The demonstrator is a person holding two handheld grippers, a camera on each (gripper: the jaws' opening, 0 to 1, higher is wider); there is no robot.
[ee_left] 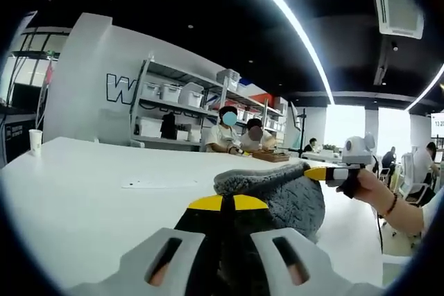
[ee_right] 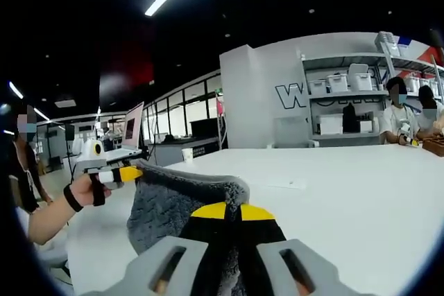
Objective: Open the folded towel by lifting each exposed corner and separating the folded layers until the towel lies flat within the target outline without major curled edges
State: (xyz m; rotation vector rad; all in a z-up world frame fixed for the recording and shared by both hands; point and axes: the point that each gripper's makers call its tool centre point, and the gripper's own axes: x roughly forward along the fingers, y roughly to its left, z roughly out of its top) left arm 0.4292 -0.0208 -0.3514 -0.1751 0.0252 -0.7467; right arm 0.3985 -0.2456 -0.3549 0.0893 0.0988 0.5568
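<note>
Both grippers, left gripper point(ee_left: 223, 203) and right gripper point(ee_right: 227, 211), had jaws clamped on the towel point(ee_left: 281, 195), which hung soft, light and limp above the desk point(ee_left: 83, 192), best held by its corners

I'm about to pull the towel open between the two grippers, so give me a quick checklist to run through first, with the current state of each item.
1. Left gripper shut on the grey fluffy towel: ok.
2. Right gripper shut on the towel: ok.
3. Towel lifted off the white table: ok.
4. Towel spread flat: not ok, it hangs bunched between the grippers.
5. Target outline located: cannot tell.
6. White paper cup clear of the towel: ok, it stands far off near the table edge.
</note>
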